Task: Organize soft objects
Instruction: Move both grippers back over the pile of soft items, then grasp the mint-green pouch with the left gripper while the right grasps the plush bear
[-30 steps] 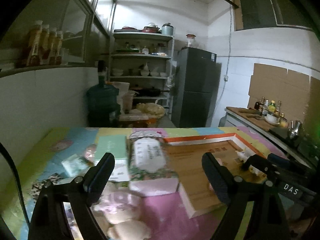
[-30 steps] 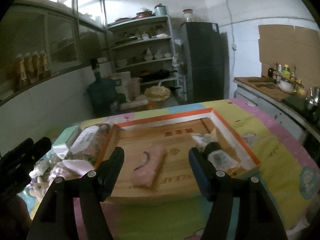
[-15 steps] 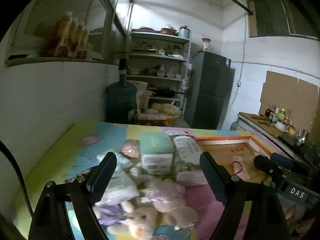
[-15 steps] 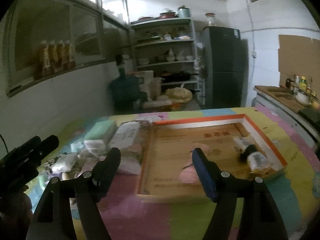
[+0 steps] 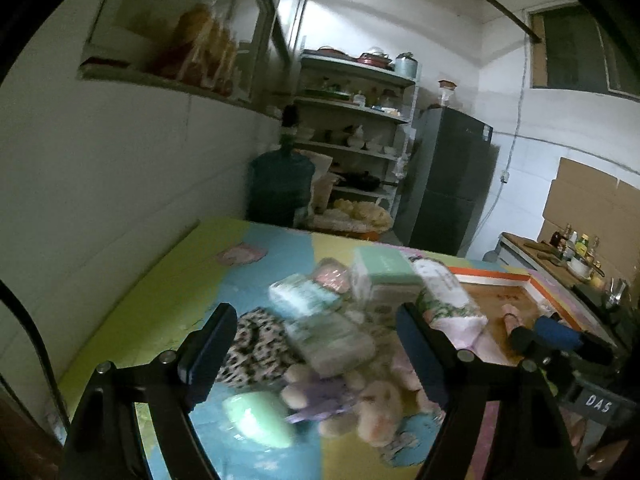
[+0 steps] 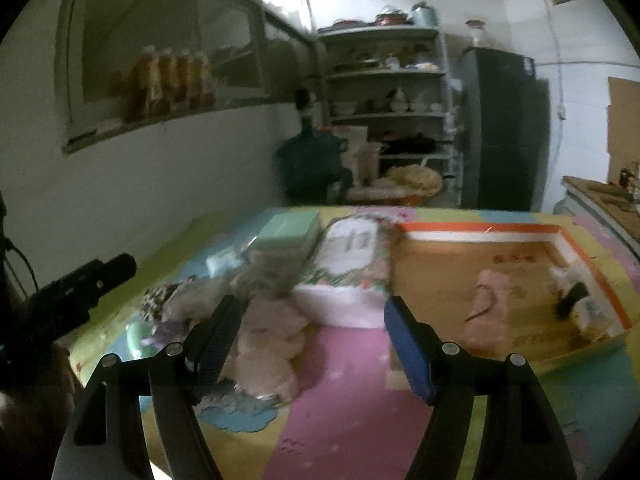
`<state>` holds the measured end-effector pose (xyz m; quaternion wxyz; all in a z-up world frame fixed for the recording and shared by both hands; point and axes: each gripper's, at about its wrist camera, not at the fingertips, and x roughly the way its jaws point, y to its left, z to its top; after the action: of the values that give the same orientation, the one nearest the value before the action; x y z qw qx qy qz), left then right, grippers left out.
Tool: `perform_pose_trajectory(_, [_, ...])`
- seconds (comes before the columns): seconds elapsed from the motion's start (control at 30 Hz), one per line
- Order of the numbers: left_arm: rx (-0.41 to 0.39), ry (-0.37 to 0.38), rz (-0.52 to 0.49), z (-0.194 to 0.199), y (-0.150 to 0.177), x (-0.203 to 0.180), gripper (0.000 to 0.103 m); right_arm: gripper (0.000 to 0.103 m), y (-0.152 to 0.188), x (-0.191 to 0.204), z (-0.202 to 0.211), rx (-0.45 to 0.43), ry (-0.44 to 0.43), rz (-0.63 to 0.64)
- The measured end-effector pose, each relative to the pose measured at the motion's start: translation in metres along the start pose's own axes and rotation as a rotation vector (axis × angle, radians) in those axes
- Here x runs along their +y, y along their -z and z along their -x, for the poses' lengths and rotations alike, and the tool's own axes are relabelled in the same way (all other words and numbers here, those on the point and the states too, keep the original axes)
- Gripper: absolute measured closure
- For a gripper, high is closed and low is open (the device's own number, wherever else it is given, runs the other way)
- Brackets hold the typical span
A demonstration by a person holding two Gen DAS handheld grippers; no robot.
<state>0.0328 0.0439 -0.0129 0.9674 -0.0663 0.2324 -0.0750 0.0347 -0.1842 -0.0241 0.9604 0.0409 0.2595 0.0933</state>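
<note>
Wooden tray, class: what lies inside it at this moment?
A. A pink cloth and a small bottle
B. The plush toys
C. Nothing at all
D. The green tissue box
A: in the right wrist view the tray holds a pink cloth and a small bottle.

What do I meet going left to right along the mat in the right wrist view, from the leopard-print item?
Leopard-print pouch → beige plush toy → floral tissue pack → wooden tray → pink cloth → small bottle by the tray's right wall.
</note>
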Motion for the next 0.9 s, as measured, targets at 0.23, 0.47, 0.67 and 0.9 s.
perform_pose_trajectory(0.23, [0.027,-0.029,0.014,0.005,0.016,0.026,0.021,0.028,0.013,0.017,-0.030,0.086,-0.032,-0.004])
perform_pose_trajectory(0.47, [0.066,-0.012,0.012,0.003,0.028,0.044,0.021,0.028,0.022,0.025,-0.054,0.138,-0.020,-0.019])
perform_pose_trajectory(0.67, [0.123,0.050,0.004,-0.009,0.039,0.049,0.021,0.028,0.025,0.026,-0.067,0.163,-0.017,-0.024])
perform_pose_trajectory(0.9, [0.181,0.104,0.001,-0.027,0.050,0.055,0.026,0.028,0.029,0.023,-0.076,0.186,-0.010,-0.036])
